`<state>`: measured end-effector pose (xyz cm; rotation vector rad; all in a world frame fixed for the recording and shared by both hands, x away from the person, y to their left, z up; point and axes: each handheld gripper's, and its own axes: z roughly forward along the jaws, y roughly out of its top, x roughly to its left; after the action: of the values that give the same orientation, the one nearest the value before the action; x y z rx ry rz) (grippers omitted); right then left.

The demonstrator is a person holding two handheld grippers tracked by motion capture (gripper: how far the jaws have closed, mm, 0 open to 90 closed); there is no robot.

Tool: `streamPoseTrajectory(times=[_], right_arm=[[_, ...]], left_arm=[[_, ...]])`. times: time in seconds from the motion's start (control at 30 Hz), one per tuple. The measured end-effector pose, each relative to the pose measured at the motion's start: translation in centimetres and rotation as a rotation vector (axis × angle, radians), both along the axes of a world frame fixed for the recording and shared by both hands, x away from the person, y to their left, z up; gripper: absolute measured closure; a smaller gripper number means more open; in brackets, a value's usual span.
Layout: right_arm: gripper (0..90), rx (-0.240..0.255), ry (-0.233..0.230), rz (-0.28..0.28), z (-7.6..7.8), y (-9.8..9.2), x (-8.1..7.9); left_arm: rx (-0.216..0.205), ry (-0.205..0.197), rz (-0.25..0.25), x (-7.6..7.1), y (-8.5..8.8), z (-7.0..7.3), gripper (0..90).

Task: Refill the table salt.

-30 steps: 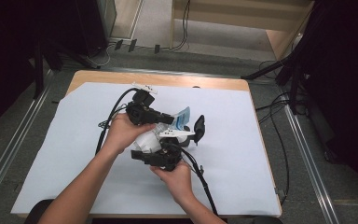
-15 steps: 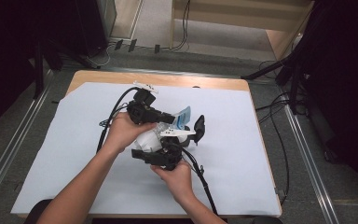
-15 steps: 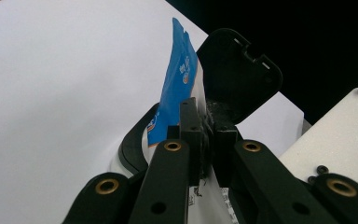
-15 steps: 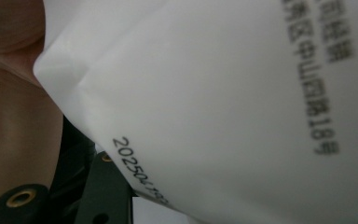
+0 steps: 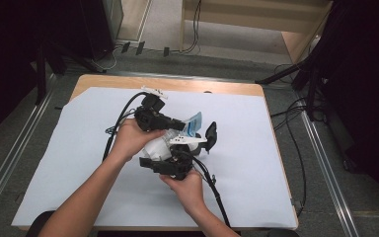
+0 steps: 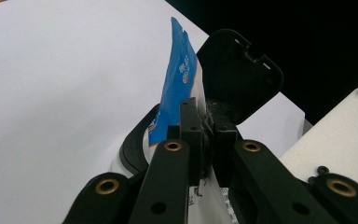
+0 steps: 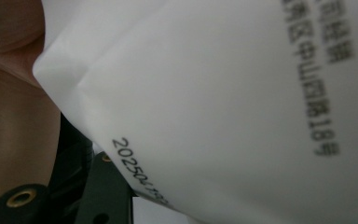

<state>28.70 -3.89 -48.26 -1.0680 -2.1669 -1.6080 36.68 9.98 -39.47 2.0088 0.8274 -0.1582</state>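
Left gripper [image 6: 204, 135] pinches blue-and-white pouch [image 6: 177, 88], right gripper [image 5: 177, 157] clasps its body; hard tug risks tearing

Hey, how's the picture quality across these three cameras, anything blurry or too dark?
High view: evenly lit white sheet, dark room edges, mild softness. Left gripper view: blue-and-white packet and open black lid sharp, background beyond the table black. Right gripper view: white packet sits too close, its printed text soft, the date code blurring toward the bottom.
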Motion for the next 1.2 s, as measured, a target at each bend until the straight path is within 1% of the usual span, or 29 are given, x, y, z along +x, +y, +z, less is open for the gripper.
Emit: streamPoseTrajectory(times=[0.17,0.23,0.5,1.2], right_arm=[[54.6,-0.007,-0.008,0.004,0.06,-0.01,0.02],[54.2,-0.012,-0.012,0.004,0.05,-0.01,0.02],[54.2,-0.028,-0.026,0.005,0.04,0.02,-0.04],[54.9,-0.015,-0.019,0.002,0.02,-0.01,-0.02]], left_arm=[[0.001,-0.002,0.001,-0.02,-0.02,0.02,88.8],[-0.005,0.001,-0.001,0.00,-0.06,-0.04,88.8],[0.000,-0.001,-0.002,-0.04,-0.16,-0.06,88.8],[0.006,-0.004,0.000,-0.16,-0.21,0.07,88.7]])
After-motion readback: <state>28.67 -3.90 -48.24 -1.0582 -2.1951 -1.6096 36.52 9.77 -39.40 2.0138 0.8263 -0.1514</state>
